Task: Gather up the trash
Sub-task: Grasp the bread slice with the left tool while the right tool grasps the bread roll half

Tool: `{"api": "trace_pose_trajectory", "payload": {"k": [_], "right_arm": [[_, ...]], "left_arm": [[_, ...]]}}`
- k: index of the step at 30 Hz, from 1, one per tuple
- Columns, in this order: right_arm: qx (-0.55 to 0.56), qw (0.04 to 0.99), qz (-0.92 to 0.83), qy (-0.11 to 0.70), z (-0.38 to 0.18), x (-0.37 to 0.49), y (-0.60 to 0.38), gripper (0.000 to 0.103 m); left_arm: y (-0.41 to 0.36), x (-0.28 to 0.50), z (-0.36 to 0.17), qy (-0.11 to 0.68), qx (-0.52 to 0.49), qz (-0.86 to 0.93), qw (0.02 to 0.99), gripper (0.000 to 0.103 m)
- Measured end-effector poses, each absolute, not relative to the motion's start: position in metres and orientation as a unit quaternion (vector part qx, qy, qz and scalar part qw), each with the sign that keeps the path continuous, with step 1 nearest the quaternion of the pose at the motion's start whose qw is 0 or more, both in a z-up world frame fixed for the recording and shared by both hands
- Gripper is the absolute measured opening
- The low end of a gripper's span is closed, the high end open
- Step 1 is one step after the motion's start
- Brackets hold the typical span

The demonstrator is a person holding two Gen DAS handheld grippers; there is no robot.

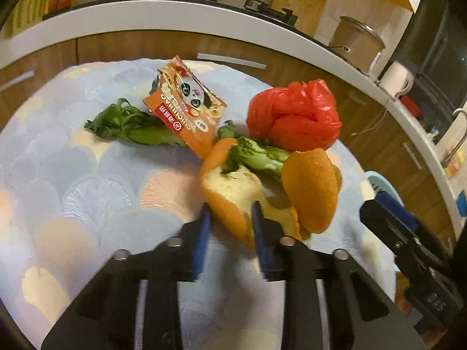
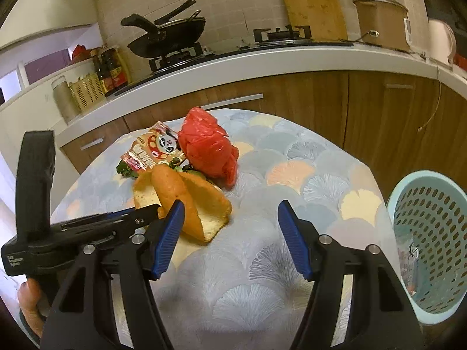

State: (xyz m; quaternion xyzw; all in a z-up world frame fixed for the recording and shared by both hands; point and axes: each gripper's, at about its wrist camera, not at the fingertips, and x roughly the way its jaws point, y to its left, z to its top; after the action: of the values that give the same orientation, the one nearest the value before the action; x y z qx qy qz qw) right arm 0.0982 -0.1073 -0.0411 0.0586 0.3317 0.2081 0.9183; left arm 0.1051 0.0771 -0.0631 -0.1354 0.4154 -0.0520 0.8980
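Note:
An orange peel lies on the round table, with a second curled piece beside it. My left gripper has its blue fingers around the near edge of the peel, pressed against it. Green vegetable scraps, an orange snack wrapper and a crumpled red plastic bag lie behind. My right gripper is open and empty above the cloth, right of the peel. The left gripper shows at the left of the right wrist view.
A pale blue perforated basket stands at the table's right edge. The table carries a pastel shell-pattern cloth. Behind are wooden cabinets, a white counter, a wok on a stove and a pot.

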Motion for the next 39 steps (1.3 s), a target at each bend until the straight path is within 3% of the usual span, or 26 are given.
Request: {"api": "trace_pose_trajectory", "payload": {"k": [10,17,21,31,39], "right_arm": [[0.030,0.910,0.223,0.347,-0.042,0.099,-0.094,0.063],[-0.026,0.893,0.265,0.362,-0.046,0.092,-0.062,0.063],[-0.055,0.889,0.265,0.370,-0.049,0.100,-0.053,0.079],[-0.089,0.866,0.273,0.409,-0.064,0.126,-0.031,0.084],[-0.064,0.869,0.263,0.414,-0.060,0.107,-0.036,0.043]], "left_arm": [[0.112,0.077,-0.057,0.420,-0.158,-0.034,0.893,0.005],[0.155,0.037,-0.054,0.415,-0.161,0.012,0.895,0.004],[0.166,0.028,-0.058,0.404,-0.166,0.019,0.899,0.005],[0.158,0.026,-0.061,0.400,-0.140,0.036,0.905,0.008],[0.152,0.027,-0.060,0.400,-0.123,0.038,0.908,0.014]]}}
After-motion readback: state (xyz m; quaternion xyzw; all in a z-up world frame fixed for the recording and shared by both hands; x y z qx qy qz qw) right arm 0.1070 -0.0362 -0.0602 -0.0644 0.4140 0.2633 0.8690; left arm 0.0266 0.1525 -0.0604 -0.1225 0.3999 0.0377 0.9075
